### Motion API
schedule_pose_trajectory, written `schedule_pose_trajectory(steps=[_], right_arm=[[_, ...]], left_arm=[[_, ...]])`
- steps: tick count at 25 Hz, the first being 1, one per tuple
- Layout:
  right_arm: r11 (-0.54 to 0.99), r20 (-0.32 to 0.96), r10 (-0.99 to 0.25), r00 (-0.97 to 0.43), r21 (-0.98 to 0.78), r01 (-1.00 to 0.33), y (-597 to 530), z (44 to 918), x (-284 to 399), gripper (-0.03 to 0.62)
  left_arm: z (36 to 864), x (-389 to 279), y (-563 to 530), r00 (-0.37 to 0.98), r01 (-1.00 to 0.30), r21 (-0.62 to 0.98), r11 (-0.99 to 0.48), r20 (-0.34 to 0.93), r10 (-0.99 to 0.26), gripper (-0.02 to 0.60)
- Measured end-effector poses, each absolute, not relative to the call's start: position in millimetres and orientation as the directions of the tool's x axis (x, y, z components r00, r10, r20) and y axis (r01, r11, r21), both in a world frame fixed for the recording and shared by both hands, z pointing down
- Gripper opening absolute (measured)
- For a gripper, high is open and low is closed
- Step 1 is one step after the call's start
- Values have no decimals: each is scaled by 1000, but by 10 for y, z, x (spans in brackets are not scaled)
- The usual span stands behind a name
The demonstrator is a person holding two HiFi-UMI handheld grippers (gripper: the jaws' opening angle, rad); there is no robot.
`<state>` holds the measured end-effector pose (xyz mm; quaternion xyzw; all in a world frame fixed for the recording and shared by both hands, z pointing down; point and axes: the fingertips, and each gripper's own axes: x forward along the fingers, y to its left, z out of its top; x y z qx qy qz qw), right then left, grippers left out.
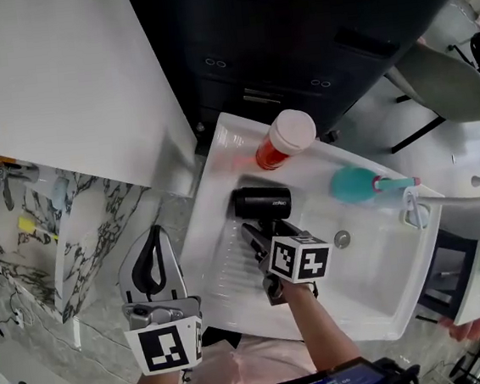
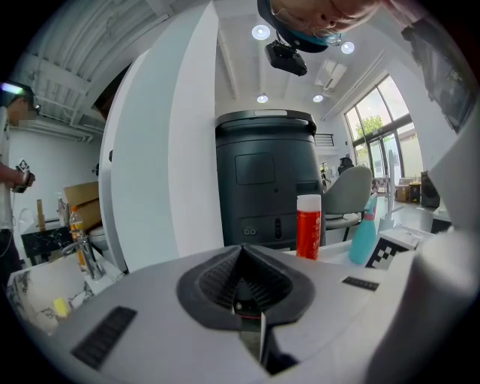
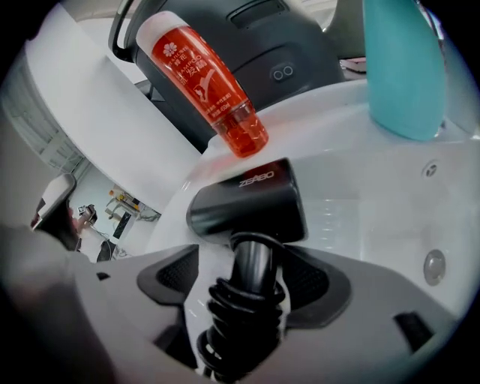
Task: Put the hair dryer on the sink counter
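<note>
Nearest the head camera, a dark device with a lit screen (image 1: 341, 382) sits at the bottom edge beside the person's pink sleeve (image 1: 242, 376).

Surface: a white sink unit (image 1: 377, 279) with a ribbed draining area on its left and a round drain (image 1: 341, 238) in the basin; grey-veined marble counter (image 1: 98, 223) adjoins it on the left; a tall white panel (image 1: 49, 79) rises behind that counter.

Room: a dark cabinet (image 1: 293, 45) stands behind the sink; a grey chair (image 1: 441, 80) is to its right; the left gripper view shows recessed ceiling lights (image 2: 261, 31) and large windows (image 2: 379, 142).

Containers: a red bottle (image 1: 284, 140) with a white cap stands upright at the sink's rear edge, its contents red and translucent; a teal spray bottle (image 1: 363, 184) stands to its right, contents not discernible.

Task item: the black hair dryer (image 1: 262, 203) lies on the white sink surface, just in front of the red bottle.

Tools: the right gripper (image 3: 251, 274) has its jaws spread either side of the dryer's cord-wrapped handle, with white gaps showing beside both pads; the left gripper (image 1: 153, 237) is off the sink, over the marble, jaws closed together and empty.
</note>
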<state>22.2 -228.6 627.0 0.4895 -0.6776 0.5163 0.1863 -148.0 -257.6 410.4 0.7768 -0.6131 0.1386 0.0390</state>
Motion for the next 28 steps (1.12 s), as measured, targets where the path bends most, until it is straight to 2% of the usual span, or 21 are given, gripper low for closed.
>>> schedule_pose_trajectory(steps=[5,9,13,22,28], right_arm=[[58,780,-381,-497,-516,-855,-2279,6272,128,428],[157,803,-290,-521,-497,-853,-2225,6272,90,451],[187,795,-259,-548,-516,-836,-2188,6249,99,456],[160,759,-331,-561,-541,-825,-2111,6100,262,454],[155,720,-443,-533,-525,-837,-1988,5714,487,454]], left_arm=[[4110,-1486,-2600,209,-964,-107,-244,264,-942,10],[4114,-1507,-2607,203,-966,-103,-237,267,-942,10],[4102,-1483,-2606,207,-965,-102,-241,264,-942,10],[4009,-1325,-2532,239,-959,-96,-267,237,-942,10],[3824,-1116,-2364,297,-946,-72,-316,193,-935,10]])
